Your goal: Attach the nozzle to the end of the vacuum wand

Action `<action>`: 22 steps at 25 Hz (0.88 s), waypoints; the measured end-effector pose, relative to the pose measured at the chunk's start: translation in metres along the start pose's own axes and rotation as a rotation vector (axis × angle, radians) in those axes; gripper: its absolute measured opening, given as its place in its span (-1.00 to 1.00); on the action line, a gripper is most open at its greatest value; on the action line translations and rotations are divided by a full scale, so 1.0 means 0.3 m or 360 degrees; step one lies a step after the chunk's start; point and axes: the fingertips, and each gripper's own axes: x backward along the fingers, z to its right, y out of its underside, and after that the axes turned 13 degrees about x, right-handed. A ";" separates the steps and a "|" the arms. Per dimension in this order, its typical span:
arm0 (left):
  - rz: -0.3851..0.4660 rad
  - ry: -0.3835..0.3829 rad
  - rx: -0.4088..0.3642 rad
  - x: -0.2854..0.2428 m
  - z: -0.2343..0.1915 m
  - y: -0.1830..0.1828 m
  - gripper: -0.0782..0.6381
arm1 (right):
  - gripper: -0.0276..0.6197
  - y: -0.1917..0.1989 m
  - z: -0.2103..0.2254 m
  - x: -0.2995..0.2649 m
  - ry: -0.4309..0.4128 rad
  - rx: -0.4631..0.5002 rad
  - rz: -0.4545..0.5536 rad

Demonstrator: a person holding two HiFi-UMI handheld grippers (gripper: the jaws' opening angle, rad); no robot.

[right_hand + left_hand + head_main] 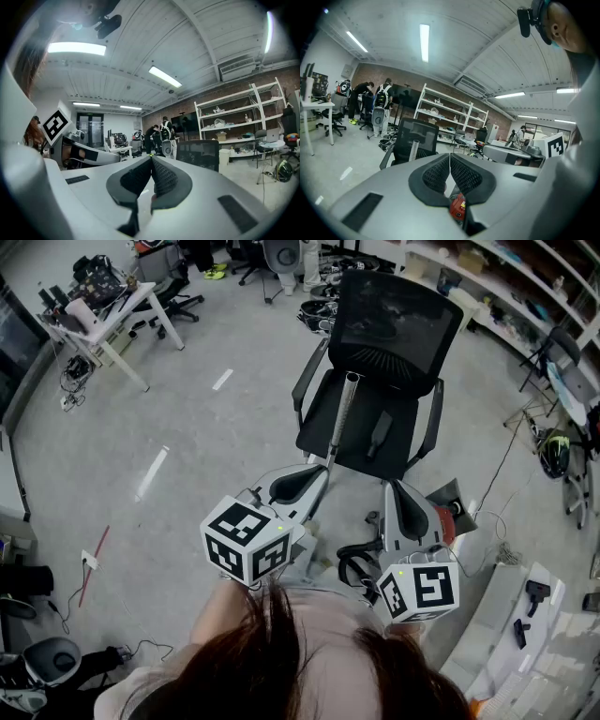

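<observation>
You hold both tools level and side by side at your 12 o'clock, facing the office chair [317,420]. This is a ready stance, judged to line both up on the seat before a reach. The left gripper [319,474] has its jaws clenched pad to pad with nothing between them, and so has the right gripper [394,486]. Neither can take a part until you release it. The vacuum wand [341,418] leans on the seat, its top end at 12 o'clock against the backrest, probably so the tube stands off for pickup. The nozzle [379,435] lies flat on the seat at the wand's 3 o'clock, just beside it and not yet attached.
</observation>
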 end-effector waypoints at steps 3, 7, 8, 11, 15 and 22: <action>-0.0002 0.0010 -0.0008 0.003 -0.028 -0.003 -0.73 | -0.84 0.006 -0.019 -0.028 -0.0001 0.0002 -0.0001; -0.0017 0.0002 -0.0015 0.002 -0.052 -0.007 -0.73 | -0.84 0.002 -0.027 -0.047 -0.0004 0.0006 0.0007; -0.0022 0.0001 -0.0014 -0.001 -0.058 -0.008 -0.73 | -0.84 0.001 -0.027 -0.052 -0.0002 0.0006 0.0010; -0.0035 0.0015 -0.0003 -0.014 -0.076 -0.020 -0.73 | -0.84 -0.002 -0.021 -0.075 0.0013 0.0026 0.0007; -0.0040 0.0036 0.0004 -0.045 -0.104 -0.054 -0.73 | -0.84 -0.008 -0.002 -0.122 0.0041 0.0065 -0.0012; -0.0068 0.0070 -0.0020 -0.138 -0.173 -0.087 -0.73 | -0.84 0.002 0.049 -0.203 0.0053 0.0019 0.0003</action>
